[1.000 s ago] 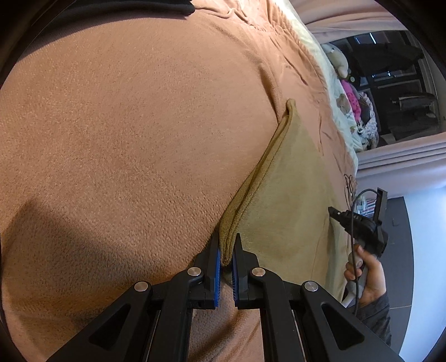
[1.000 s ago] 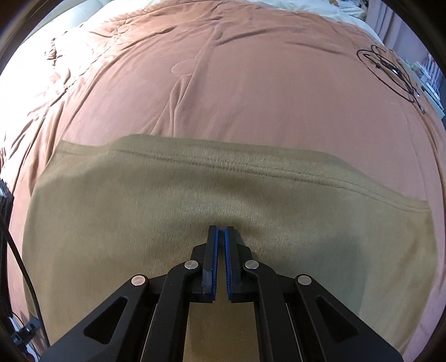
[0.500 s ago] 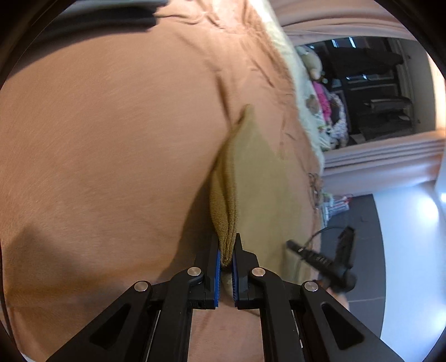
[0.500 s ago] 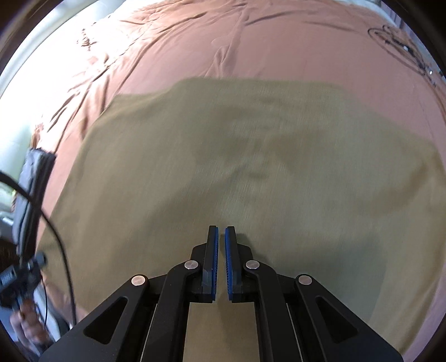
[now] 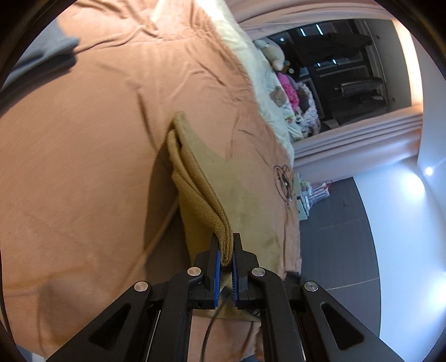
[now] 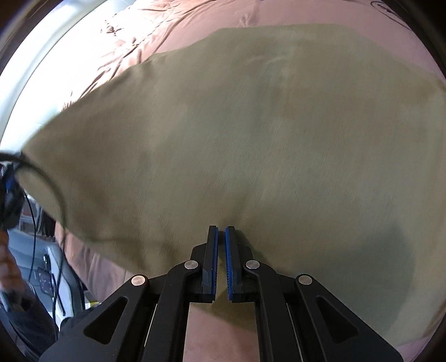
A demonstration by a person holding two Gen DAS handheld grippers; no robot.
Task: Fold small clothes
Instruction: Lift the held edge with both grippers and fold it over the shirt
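We've got the left gripper [image 5: 225, 252] clamped on the ribbed hem of the olive garment [image 5: 206, 195], and that edge is now hoisted off the brown bedspread [image 5: 83, 167]; a second ago it lay low on it. Layers now hang doubled below the pinch, so we judge the fold-over is under way. Right gripper [image 6: 221, 236] is pinched on the same garment [image 6: 251, 125] near its front edge; earlier the stitched hem showed across the bedspread [image 6: 195, 16], now cloth fills the view, slanted and lifted at the left.
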